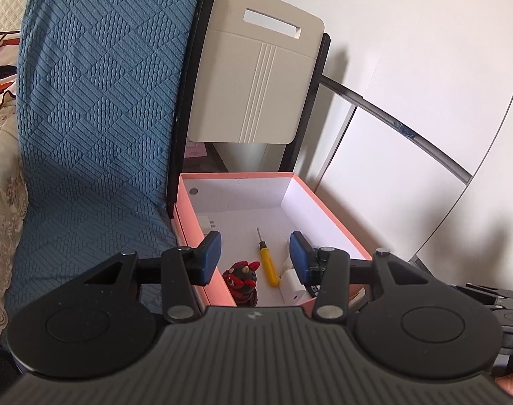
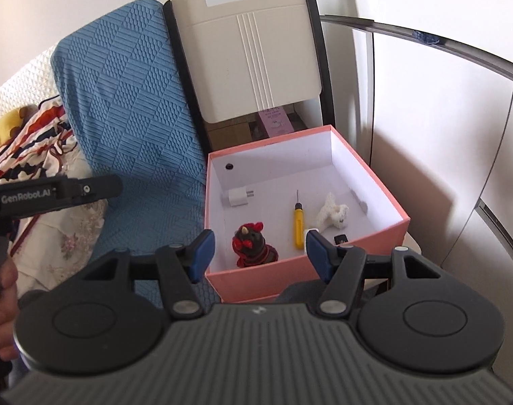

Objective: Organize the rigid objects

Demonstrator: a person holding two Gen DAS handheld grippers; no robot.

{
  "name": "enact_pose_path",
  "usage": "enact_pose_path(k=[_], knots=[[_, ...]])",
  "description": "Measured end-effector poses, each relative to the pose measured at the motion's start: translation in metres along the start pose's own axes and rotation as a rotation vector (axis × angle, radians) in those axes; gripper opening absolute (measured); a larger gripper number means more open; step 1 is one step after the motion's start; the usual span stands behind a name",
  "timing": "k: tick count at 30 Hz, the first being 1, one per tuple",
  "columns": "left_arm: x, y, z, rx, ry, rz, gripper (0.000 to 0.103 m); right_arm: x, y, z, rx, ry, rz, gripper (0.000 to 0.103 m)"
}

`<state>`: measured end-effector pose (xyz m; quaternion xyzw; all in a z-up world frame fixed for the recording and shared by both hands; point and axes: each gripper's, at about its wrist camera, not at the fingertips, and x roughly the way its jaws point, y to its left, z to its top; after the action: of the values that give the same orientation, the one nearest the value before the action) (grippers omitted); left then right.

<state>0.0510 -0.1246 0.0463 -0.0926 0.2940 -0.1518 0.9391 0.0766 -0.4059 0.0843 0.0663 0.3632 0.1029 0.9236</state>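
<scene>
Both empty grippers [image 1: 254, 258] [image 2: 259, 255] hover above pink box [image 2: 310, 270].

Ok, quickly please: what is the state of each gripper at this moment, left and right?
Left gripper: open, holding nothing, above the pink box.
Right gripper: open, holding nothing, near the front edge of the box.

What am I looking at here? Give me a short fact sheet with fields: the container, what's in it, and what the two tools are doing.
container: pink box, open top, white inside
contents: yellow screwdriver, red-and-black figurine, white plug adapter, white fuzzy toy, small black item
left gripper: jaws open, empty, above the box
right gripper: jaws open, empty, at the near wall
surroundings: blue cushion, beige chair back
</scene>
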Motion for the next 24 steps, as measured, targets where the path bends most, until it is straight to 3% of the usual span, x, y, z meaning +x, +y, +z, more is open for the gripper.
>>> enact_pose_path(k=[6,9,12,20,24], knots=[[0.009,0.006,-0.012,-0.008,0.011,0.012,0.061,0.008,-0.004,-0.01,0.022,-0.008,-0.031,0.064],[0.01,0.01,-0.017,-0.024,0.018,0.038,0.075,0.013,-0.004,-0.012,0.029,0.017,-0.025,0.065],[0.008,0.014,-0.019,-0.029,0.015,0.053,0.088,0.016,0.0,-0.013,0.003,0.017,-0.033,0.094],[0.004,0.018,-0.019,-0.023,0.029,0.095,0.1,0.016,0.004,-0.011,-0.011,0.003,-0.046,0.092],[0.005,0.018,-0.021,-0.023,0.034,0.107,0.102,0.013,0.005,-0.012,-0.018,-0.006,-0.051,0.092]])
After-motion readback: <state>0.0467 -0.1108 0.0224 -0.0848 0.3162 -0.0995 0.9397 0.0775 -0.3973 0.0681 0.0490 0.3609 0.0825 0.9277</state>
